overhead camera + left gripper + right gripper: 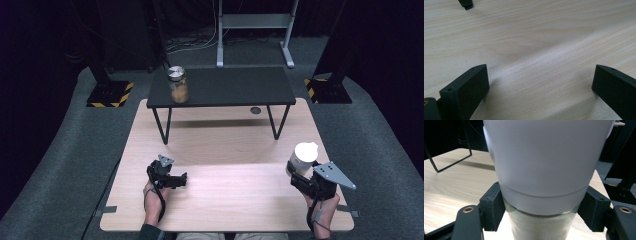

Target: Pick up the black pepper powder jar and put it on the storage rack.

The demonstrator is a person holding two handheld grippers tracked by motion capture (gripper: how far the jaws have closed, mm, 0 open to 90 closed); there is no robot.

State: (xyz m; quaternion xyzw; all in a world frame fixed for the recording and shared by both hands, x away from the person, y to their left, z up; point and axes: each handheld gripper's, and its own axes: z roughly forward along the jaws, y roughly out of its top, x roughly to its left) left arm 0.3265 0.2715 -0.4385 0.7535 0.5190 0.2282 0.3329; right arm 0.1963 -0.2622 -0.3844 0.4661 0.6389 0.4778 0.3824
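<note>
A glass jar with a tall white lid (pixel 304 156) is held at the right side of the light wooden table. My right gripper (pixel 299 172) is shut on the white-lidded jar (pixel 546 170); both black jaws press its glass body just below the lid. My left gripper (pixel 184 178) rests low over the table's left part, pointing right. Its jaws stand wide apart over bare wood, the left gripper (pixel 541 87) open with nothing between the pads. A second jar with a metal lid and tan contents (pixel 178 85) stands on the left end of a small black table (pixel 240 87).
The small black table stands on thin metal legs (pixel 162 125) on the far half of the wooden table (pixel 225 195). A small round dark spot (pixel 255 110) lies beneath it. Grey carpet surrounds the table; stand bases with yellow-black stripes (pixel 111 94) sit at the back corners.
</note>
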